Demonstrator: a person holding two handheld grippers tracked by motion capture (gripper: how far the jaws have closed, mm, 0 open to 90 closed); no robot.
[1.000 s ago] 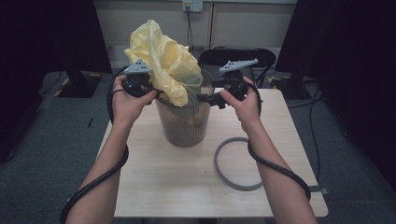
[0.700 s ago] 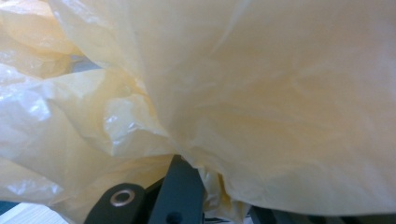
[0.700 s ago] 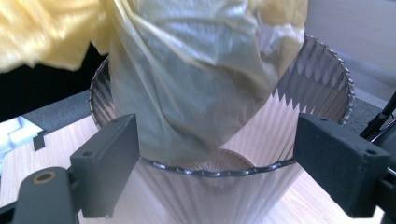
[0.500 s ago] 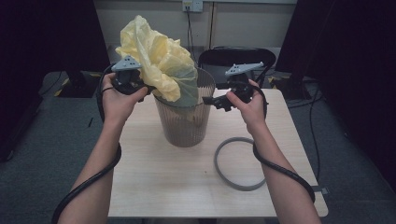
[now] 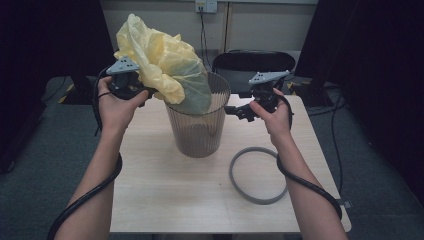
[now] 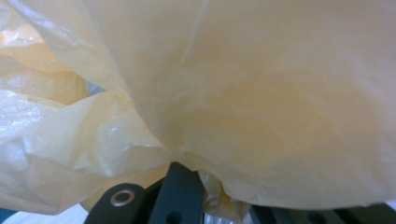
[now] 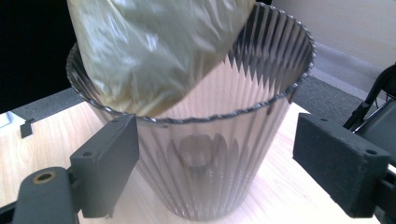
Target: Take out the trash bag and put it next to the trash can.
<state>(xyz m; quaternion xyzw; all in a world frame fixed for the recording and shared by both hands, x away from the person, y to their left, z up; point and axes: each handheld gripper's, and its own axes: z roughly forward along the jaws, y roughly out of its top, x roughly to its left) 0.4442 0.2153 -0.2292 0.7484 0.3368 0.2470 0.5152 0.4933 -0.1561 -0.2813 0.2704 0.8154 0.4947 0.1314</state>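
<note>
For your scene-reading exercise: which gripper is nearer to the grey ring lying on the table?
Right. The right gripper hovers just above and behind the grey ring; the left gripper is across the bin, clamping the yellow bag.

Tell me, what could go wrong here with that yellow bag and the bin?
The left gripper pinches just a small fold of the thin yellow bag, so it might slip out or tear. Part of the bag hangs inside the ribbed bin, which nothing steadies: the right gripper stands open beside it, so a tug might tip the bin. The grey ring lies close by.
</note>
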